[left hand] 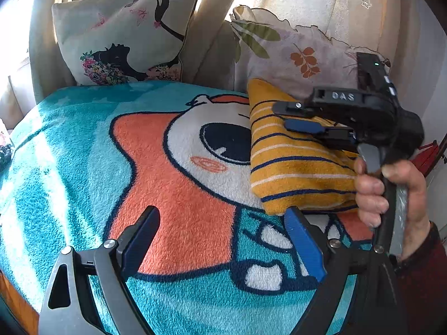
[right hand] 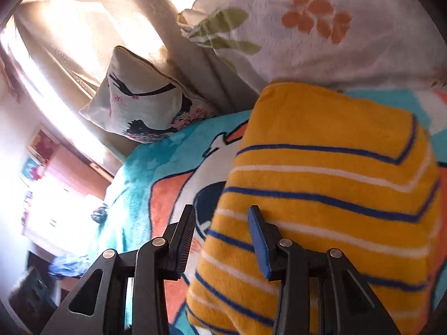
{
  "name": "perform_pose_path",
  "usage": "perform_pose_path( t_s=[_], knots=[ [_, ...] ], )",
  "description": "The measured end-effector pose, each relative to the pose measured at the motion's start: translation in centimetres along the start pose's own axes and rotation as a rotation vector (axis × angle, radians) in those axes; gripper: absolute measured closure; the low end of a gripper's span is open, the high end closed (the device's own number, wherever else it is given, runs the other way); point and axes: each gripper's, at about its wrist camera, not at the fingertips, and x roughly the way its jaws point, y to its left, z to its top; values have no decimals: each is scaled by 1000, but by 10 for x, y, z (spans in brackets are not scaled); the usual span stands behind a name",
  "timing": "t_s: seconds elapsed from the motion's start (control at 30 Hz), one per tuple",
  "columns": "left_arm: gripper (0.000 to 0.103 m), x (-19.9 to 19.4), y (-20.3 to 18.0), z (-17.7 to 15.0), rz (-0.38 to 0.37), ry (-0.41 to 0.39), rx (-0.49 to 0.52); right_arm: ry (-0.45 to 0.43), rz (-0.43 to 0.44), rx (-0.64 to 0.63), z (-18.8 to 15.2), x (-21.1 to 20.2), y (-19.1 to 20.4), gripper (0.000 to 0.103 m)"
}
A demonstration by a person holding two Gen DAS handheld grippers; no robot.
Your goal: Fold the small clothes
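A folded yellow garment (left hand: 296,164) with navy and white stripes lies on a teal cartoon blanket (left hand: 83,167), at its right side. My left gripper (left hand: 223,229) is open and empty above the blanket, its right finger near the garment's front corner. My right gripper (left hand: 282,117) hovers just over the garment's top, its jaws a little apart. In the right wrist view the garment (right hand: 329,184) fills the right half. The right gripper (right hand: 222,240) is open with nothing between its fingers, its right finger over the garment's left edge.
A cushion with a black dancer print (left hand: 123,33) and a floral pillow (left hand: 296,55) lean on the beige sofa back (left hand: 212,28) behind the blanket. In the right wrist view the cushion (right hand: 145,106) sits at the left, with bright windows and furniture beyond.
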Motion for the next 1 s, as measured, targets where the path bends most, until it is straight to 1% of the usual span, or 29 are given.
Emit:
perform_pose_path(
  t_s=[0.03, 0.1, 0.17, 0.2, 0.23, 0.27, 0.33, 0.37, 0.4, 0.53, 0.57, 0.63, 0.7, 0.73, 0.77, 0.8, 0.83, 0.87, 0.93, 1.0],
  knots=[
    [13, 2, 0, 0, -1, 4, -2, 9, 37, 49, 10, 8, -9, 61],
    [13, 6, 0, 1, 0, 12, -1, -24, 76, 147, 29, 13, -26, 61],
    [13, 10, -2, 1, -2, 20, 5, -64, 92, 246, 46, 11, -45, 61],
    [13, 12, -2, 1, -5, 25, 9, -89, 83, 294, 53, 8, -54, 61],
    [13, 14, -3, 1, -6, 28, 9, -117, 57, 337, 57, 3, -63, 61],
    [13, 15, -2, 1, -8, 31, 8, -135, 51, 381, 59, -1, -74, 61],
    [13, 17, -2, 0, -15, 35, 6, -142, 86, 443, 55, -9, -90, 63],
    [13, 17, -1, 0, -16, 36, 4, -147, 95, 453, 51, -14, -94, 64],
    [13, 17, 1, 0, -16, 35, 1, -154, 88, 444, 49, -21, -95, 64],
    [13, 15, 7, 1, -25, 28, -16, -186, -36, 361, 26, -56, -92, 64],
    [13, 14, 8, 0, -27, 27, -19, -188, -48, 366, 16, -64, -95, 64],
    [13, 10, 10, 0, -34, 22, -24, -202, -36, 388, -3, -82, -105, 64],
    [13, 6, 10, -1, -38, 12, -24, -212, -86, 401, -18, -99, -110, 64],
    [13, 3, 10, -1, -39, 6, -22, -221, -136, 400, -25, -109, -108, 64],
    [13, 1, 9, -1, -39, 0, -20, -234, -215, 387, -30, -120, -101, 63],
    [13, -2, 9, -2, -39, -6, -18, -252, -269, 351, -34, -131, -93, 60],
    [13, -4, 8, -2, -39, -11, -16, -270, -312, 294, -38, -140, -81, 54],
    [13, -7, 7, -3, -41, -16, -14, -290, -339, 221, -43, -147, -65, 54],
    [13, -12, 3, -4, -46, -24, -10, -318, -371, 102, -50, -151, -35, 54],
    [13, -19, -1, -6, -47, -37, 0, -324, -371, 14, -57, -145, -13, 54]
  ],
)
